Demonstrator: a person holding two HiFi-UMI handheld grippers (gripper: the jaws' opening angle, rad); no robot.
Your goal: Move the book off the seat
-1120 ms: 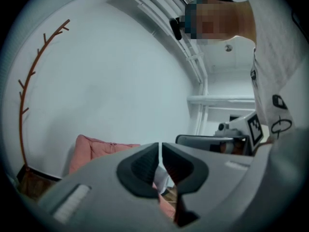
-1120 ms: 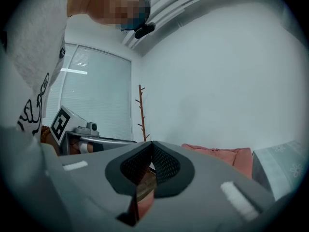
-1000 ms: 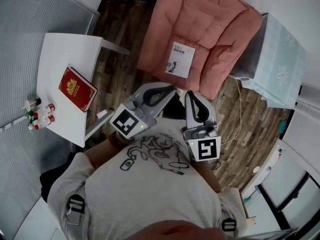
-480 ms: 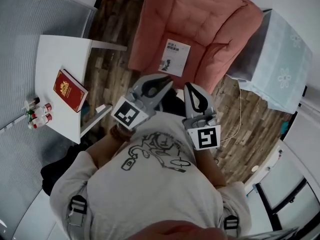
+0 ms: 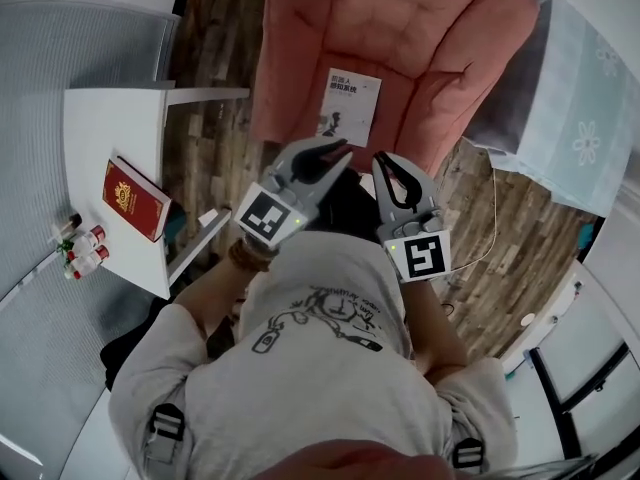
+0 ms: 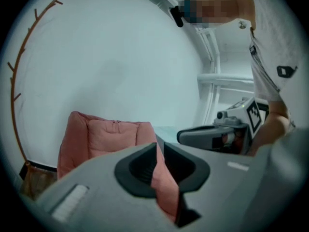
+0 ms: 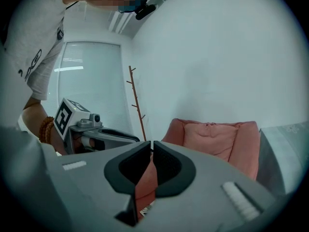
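A white book [image 5: 350, 106] with dark print lies flat on the seat of a pink armchair [image 5: 400, 28]. Both grippers hang side by side just in front of the seat's front edge, pointing at the chair and short of the book. My left gripper [image 5: 335, 148] has its jaws a narrow slit apart; they have just been opening, and nothing is between them. My right gripper [image 5: 383, 158] is shut and empty. In the left gripper view the armchair [image 6: 101, 134] shows beyond the left gripper [image 6: 159, 146]. In the right gripper view the armchair [image 7: 212, 139] lies ahead of the right gripper [image 7: 151, 144].
A white side table [image 5: 110, 128] stands left of the chair with a red book [image 5: 135, 198] and small bottles [image 5: 80, 248] on it. A pale blue covered piece [image 5: 590, 98] adjoins the chair's right arm. A cable [image 5: 490, 218] lies on the wooden floor. A bare coat stand [image 7: 137, 105] stands by the wall.
Both grippers have moved forward and down toward the armchair's front edge, and the book now lies closer ahead of their tips. The red book has not moved on the table.
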